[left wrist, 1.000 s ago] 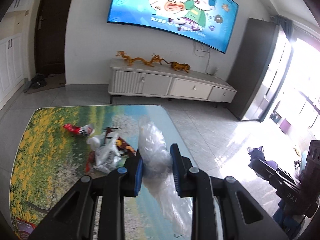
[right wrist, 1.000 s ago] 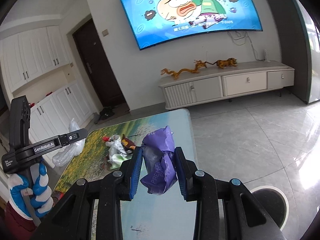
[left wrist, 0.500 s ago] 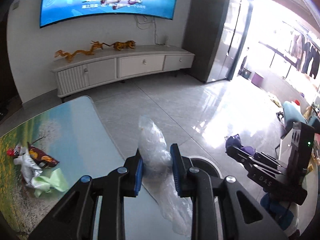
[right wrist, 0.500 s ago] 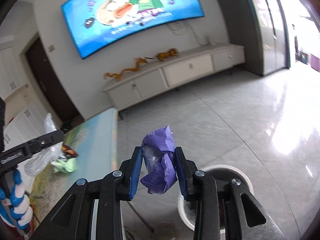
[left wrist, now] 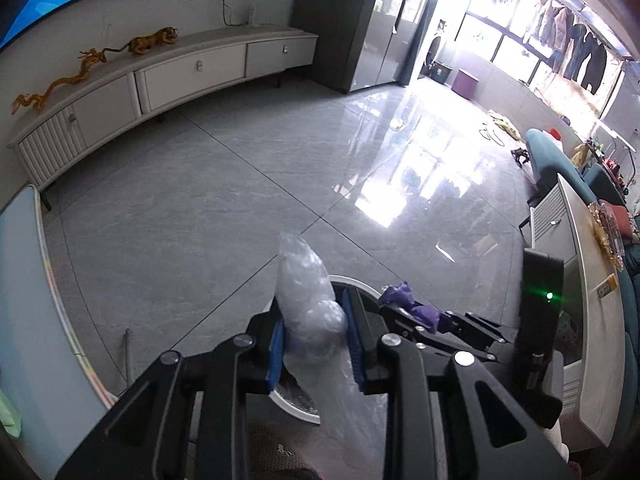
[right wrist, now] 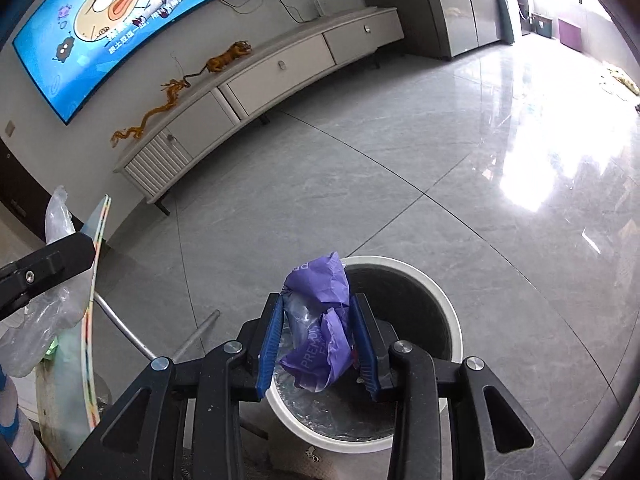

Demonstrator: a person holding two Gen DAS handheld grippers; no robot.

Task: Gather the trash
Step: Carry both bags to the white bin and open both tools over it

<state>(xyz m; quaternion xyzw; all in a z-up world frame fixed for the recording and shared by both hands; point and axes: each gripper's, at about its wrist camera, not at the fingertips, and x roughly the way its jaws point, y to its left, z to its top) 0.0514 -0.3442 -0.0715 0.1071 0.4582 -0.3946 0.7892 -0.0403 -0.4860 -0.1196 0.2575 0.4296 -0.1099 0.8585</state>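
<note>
A crumpled clear plastic bag [left wrist: 304,280] sits between the blue pads of my left gripper [left wrist: 311,300], whose jaws are opening but still touch it. My right gripper [right wrist: 317,300] holds a purple wrapper [right wrist: 316,360] with clear film in the same way, its jaws opening too. Both point down over a round white-rimmed trash bin [right wrist: 452,320] with a dark inside. In the left wrist view the bin's rim [left wrist: 294,406] shows under the fingers, and the right gripper [left wrist: 400,306] with the purple wrapper [left wrist: 402,294] is just to the right.
The table's edge [left wrist: 24,280] lies to the left of the bin, with its metal legs [right wrist: 120,328] close by. A long TV cabinet [left wrist: 160,76] stands by the far wall. A low cabinet [left wrist: 580,280] is at the right. Grey tiled floor spreads beyond.
Both grippers have swung away from the table and its trash pile, dropped and tilted down over the bin. Each still carries its piece.
</note>
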